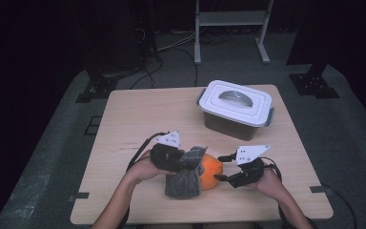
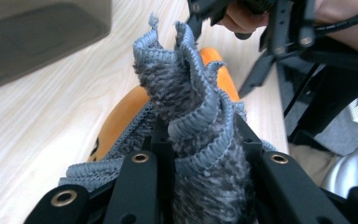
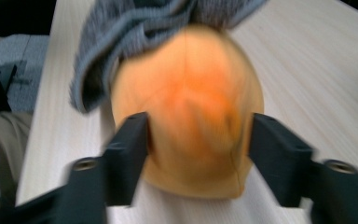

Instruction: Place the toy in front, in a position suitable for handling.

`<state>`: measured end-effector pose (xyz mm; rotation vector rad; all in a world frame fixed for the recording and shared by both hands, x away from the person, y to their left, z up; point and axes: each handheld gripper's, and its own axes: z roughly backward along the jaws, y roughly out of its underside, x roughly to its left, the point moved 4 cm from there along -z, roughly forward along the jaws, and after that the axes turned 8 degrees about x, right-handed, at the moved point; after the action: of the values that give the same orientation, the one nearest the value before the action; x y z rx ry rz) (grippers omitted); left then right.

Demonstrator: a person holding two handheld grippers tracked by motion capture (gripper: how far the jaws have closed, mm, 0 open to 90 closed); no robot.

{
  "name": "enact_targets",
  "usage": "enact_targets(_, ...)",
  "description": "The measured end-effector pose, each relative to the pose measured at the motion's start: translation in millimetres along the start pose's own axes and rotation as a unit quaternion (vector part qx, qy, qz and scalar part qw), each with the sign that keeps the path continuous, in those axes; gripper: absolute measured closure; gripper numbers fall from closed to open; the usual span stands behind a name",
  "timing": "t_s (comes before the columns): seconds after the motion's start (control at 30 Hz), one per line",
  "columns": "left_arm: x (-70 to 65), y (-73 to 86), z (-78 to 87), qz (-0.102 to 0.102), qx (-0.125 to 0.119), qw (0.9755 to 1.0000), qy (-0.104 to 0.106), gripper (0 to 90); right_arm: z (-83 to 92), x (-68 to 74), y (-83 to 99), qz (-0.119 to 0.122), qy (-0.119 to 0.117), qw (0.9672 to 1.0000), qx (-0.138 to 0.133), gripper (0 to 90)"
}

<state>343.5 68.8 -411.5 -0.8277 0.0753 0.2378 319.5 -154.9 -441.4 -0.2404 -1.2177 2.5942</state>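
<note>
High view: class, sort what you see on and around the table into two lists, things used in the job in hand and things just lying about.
In the job:
grey cloth, bunched in the left tongs
orange ball, between the right tongs' jaws

Lying about:
lidded box
white rack behind the table

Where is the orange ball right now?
High view: the orange ball sits at the table's near middle, partly under the grey cloth pinched by the left gripper, with the right gripper at its right side.
</note>
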Motion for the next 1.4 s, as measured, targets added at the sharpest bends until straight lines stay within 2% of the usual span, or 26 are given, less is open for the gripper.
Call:
enact_targets(0.07, -3.2, -1.5, -2.7, 0.0, -0.006, 0.9999, 0.011, 68.6, 1.7, 2.4, -6.2, -0.004, 0.001, 0.9999, -0.012, 28.7)
enact_targets(0.13, -7.3, -4.2, -5.4, -0.008, -0.005, 0.9998, 0.019, 68.6, -5.2, 4.5, -10.4, -0.001, 0.005, 1.0, -0.002, 30.6)
enact_targets(0.2, -9.6, -5.2, -6.1, -0.018, 0.007, 0.9997, 0.015, 68.5, -13.2, 6.2, -8.9, 0.009, -0.004, 0.9999, 0.013, 38.8)
enact_targets(0.27, -7.8, -4.2, -2.3, -0.019, 0.005, 0.9997, 0.012, 68.5, -12.9, 4.3, -5.3, 0.023, -0.008, 0.9997, 0.007, 50.6)
enact_targets(0.4, -0.3, 2.6, 6.1, -0.007, 0.003, 1.0, 0.003, 68.3, -7.3, 0.9, 0.8, 0.038, -0.01, 0.9992, 0.008, 58.7)
enact_targets(0.6, 5.0, 14.4, 11.5, 0.01, 0.001, 0.9999, -0.002, 68.1, -2.5, -5.4, 8.9, 0.034, -0.016, 0.9993, 0.002, 57.5)
enact_targets(0.7, 1.3, 13.4, 6.5, 0.007, 0.005, 1.0, 0.0, 68.1, -1.7, -6.5, 3.7, 0.002, -0.033, 0.9994, 0.006, 39.8)
enact_targets(0.77, -1.1, 10.4, 4.8, 0.007, 0.002, 1.0, 0.005, 68.1, -0.6, -2.0, -4.2, 0.008, -0.018, 0.9998, 0.005, 33.4)
enact_targets(0.83, -3.3, 6.8, 3.0, 0.004, 0.001, 0.9999, 0.009, 68.1, -1.7, 1.9, -10.0, 0.015, -0.01, 0.9998, 0.007, 32.0)
enact_targets(0.87, -3.4, 5.6, 2.3, 0.0, 0.003, 1.0, 0.008, 68.1, -3.8, 3.4, -12.3, 0.022, -0.003, 0.9997, 0.013, 32.8)
enact_targets(0.93, -2.6, 6.0, 2.8, 0.001, 0.007, 1.0, 0.006, 68.1, -7.1, 3.6, -13.2, 0.032, 0.001, 0.9992, 0.022, 40.2)
enact_targets(1.0, -0.5, 9.0, 4.6, 0.003, 0.006, 1.0, 0.006, 68.1, -7.2, 0.8, -9.5, 0.031, -0.007, 0.9994, 0.017, 48.4)
enact_targets(1.13, 6.1, 16.0, 8.4, 0.012, 0.005, 0.9999, -0.002, 67.7, -4.1, -3.5, 2.1, 0.026, -0.023, 0.9994, -0.004, 57.6)
enact_targets(1.4, 9.9, 16.2, 11.1, 0.01, 0.017, 0.9997, -0.013, 68.0, -4.7, -4.6, -0.8, 0.034, -0.019, 0.9992, -0.002, 60.3)
